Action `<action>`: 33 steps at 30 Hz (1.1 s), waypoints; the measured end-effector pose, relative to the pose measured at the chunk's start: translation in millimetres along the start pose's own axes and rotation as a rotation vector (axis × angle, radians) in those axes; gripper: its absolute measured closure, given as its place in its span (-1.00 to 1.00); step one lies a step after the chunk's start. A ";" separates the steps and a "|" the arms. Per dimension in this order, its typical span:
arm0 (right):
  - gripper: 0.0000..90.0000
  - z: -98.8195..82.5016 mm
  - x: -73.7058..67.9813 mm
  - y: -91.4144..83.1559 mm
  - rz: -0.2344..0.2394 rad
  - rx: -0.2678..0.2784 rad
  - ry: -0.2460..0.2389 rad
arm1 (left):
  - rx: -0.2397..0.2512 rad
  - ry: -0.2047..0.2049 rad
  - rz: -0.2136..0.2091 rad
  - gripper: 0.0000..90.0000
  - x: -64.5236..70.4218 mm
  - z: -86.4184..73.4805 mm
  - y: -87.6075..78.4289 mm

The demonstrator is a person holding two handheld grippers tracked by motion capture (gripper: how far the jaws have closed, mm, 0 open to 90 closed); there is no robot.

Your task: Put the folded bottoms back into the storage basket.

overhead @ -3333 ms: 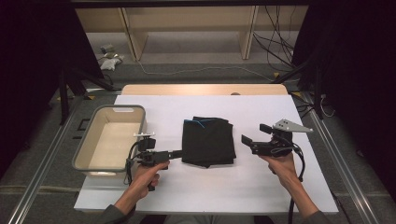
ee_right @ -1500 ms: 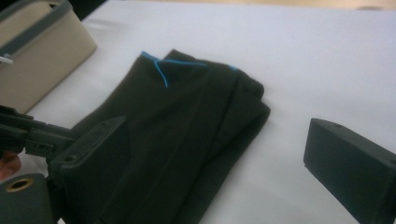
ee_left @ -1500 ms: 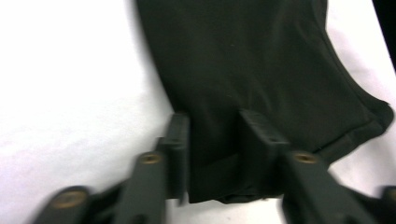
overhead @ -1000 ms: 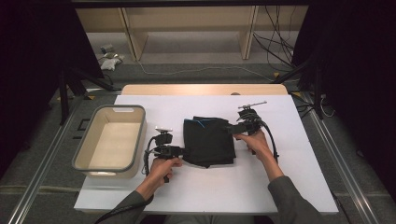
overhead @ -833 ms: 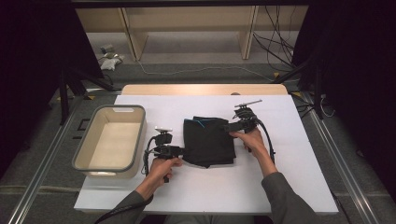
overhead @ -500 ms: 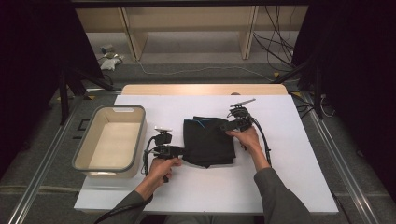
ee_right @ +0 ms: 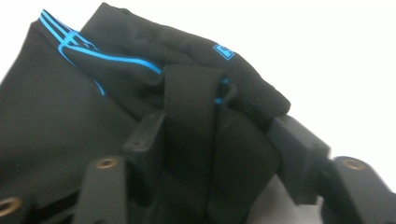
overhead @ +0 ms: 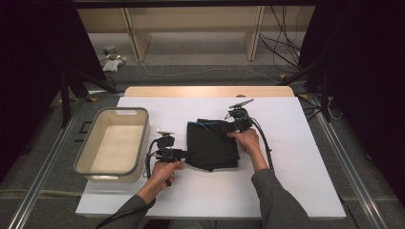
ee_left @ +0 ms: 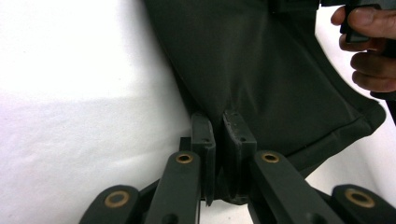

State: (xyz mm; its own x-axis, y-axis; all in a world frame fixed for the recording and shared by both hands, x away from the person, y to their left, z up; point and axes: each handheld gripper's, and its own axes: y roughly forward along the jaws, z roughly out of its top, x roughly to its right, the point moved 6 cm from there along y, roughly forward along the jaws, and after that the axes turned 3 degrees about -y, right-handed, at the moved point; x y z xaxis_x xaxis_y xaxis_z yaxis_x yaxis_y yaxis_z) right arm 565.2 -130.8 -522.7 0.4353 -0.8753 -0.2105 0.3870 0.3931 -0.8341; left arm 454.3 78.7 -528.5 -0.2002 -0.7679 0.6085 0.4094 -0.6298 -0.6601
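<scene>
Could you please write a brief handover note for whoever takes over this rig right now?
Left gripper: shut on the near-left edge of the folded black garment.
Right gripper: jaws have just been closing around a bunched fold at the garment's far-right corner; firm pinch not certain.
Garment lies mid-table on the white sheet; the beige bin sits to its left.
Done: both grips placed. Left: probably lifting the garment, perhaps towards the bin.

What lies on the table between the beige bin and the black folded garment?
In the high view, the left gripper lies there, shut on the near-left edge of the black garment, right of the bin.
</scene>
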 end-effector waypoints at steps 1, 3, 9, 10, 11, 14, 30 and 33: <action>0.08 -0.1 0.2 -0.1 0.013 0.002 0.012 | 0.000 0.000 0.000 0.86 0.0 0.0 0.0; 0.30 -0.2 -0.3 0.5 0.057 0.005 0.046 | 0.000 0.001 -0.001 0.86 0.1 0.1 0.2; 0.55 -1.0 -1.0 2.3 0.138 0.002 0.122 | 0.000 0.001 -0.004 0.87 0.0 0.2 0.0; 0.56 -1.2 -0.8 2.5 0.145 0.005 0.130 | 0.000 0.001 -0.005 0.87 0.0 0.3 0.0; 0.59 -1.7 -0.6 2.2 0.150 0.008 0.140 | 0.002 0.002 -0.008 0.87 0.2 0.6 -0.3; 0.61 -2.1 -0.7 1.9 0.149 0.024 0.137 | 0.004 -0.005 -0.015 0.87 0.3 0.8 -0.7; 0.66 7.2 -12.1 -16.1 0.179 0.118 0.123 | 0.031 0.006 -0.064 0.88 7.4 10.5 -17.1; 0.66 8.9 -13.8 -19.3 0.187 0.131 0.124 | 0.037 0.004 -0.075 0.88 8.7 12.6 -20.9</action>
State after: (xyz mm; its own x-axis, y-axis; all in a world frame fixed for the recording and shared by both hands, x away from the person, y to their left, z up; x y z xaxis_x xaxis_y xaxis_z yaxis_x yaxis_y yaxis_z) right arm 559.0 -123.8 -499.1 0.4091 -0.8088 -0.4225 0.4145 0.5772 -0.7036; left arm 455.2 86.7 -503.9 -0.2348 -0.7191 0.6541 0.4255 -0.6810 -0.5960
